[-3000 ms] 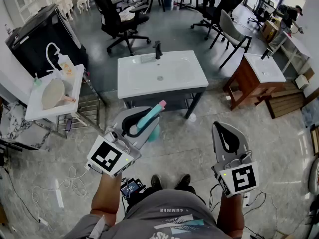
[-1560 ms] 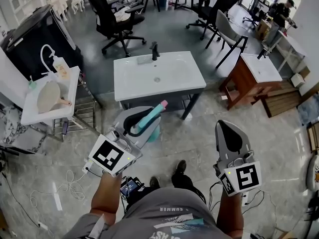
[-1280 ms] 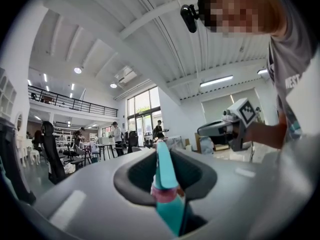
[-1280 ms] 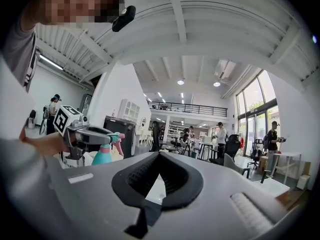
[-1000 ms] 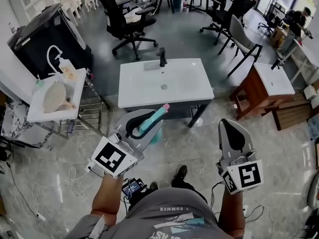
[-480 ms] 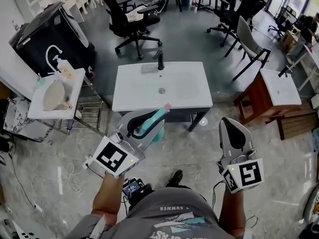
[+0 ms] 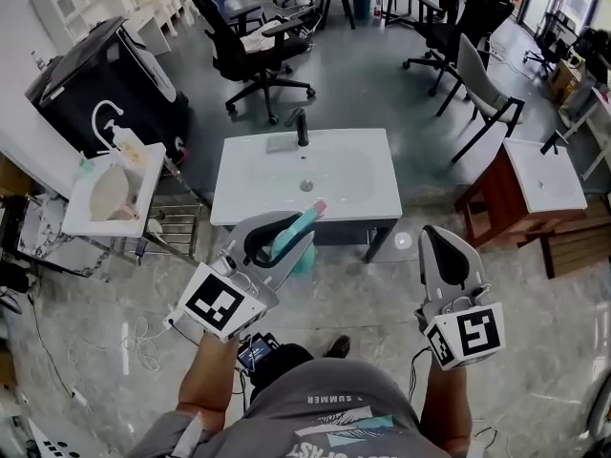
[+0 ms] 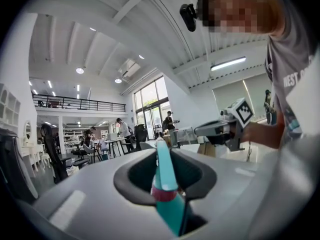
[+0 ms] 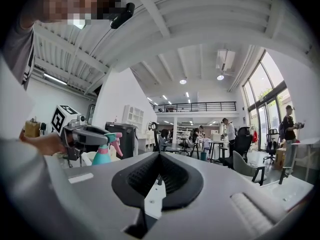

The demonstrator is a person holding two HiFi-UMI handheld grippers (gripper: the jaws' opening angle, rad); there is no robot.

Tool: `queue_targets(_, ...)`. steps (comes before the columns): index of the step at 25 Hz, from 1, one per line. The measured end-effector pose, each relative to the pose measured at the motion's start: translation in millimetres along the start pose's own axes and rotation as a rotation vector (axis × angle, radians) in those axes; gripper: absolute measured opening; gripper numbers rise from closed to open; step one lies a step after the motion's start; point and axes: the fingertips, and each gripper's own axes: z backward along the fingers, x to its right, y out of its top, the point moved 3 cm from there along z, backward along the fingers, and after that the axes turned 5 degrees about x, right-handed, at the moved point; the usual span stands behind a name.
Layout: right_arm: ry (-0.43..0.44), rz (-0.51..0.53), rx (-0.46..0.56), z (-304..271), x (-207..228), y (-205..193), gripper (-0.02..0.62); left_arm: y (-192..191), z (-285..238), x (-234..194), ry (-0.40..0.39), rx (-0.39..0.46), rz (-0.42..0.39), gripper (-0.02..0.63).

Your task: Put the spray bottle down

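Both grippers have come closer to the white sink counter (image 7: pixel 305 175) since the earlier head views, and the counter's front edge now lies just beyond their tips.

In the head view, the left gripper (image 7: pixel 294 229) is clamped on the teal spray bottle (image 7: pixel 292 237). The bottle stands between the jaws, its pink nozzle (image 7: pixel 318 207) sticking out past them toward the counter and its body hanging below the jaws over the floor. The right gripper (image 7: pixel 437 235) is well apart to the right, with its tips together and nothing in them.

In the left gripper view, the bottle's teal head runs straight up the middle of the dark jaw opening, pinched on both sides, with a pink collar near the bottom. The right gripper shows beyond, to the right, held level by a hand (image 8: pixel 260 134).

In the right gripper view, the jaws meet at their tips and no object sits between the pads. To the left, the left gripper carries the bottle upright, its teal neck and pink trigger hanging just below the jaws.
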Motion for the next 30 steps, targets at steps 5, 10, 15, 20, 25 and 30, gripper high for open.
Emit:
queue_targets(5, -0.024, -0.008, 0.003, 7, 26, -5, 0.002, -1, -26, 7, -0.013, -0.010, -0.002, 0.080)
queue_targets(10, -0.041, -0.019, -0.021, 9, 41, -17, 0.002, -1, -49, 7, -0.039, 0.007, -0.041, 0.080)
queue_targets(15, -0.075, -0.020, -0.040, 5, 52, -24, 0.002, -10, -69, 2, -0.079, 0.013, -0.017, 0.080)
queue_targets(20, -0.113, -0.013, -0.051, 2, 69, -23, 0.002, -10, -94, -4, -0.116, 0.029, -0.020, 0.080)
queue_targets(25, -0.138, -0.012, -0.058, -10, 78, -24, 0.002, -9, -112, -14, -0.141, 0.025, 0.019, 0.080)
queue_targets(30, -0.157, -0.013, -0.066, -30, 85, -28, 0.002, -16, -126, -35, -0.156, 0.028, 0.019, 0.080)
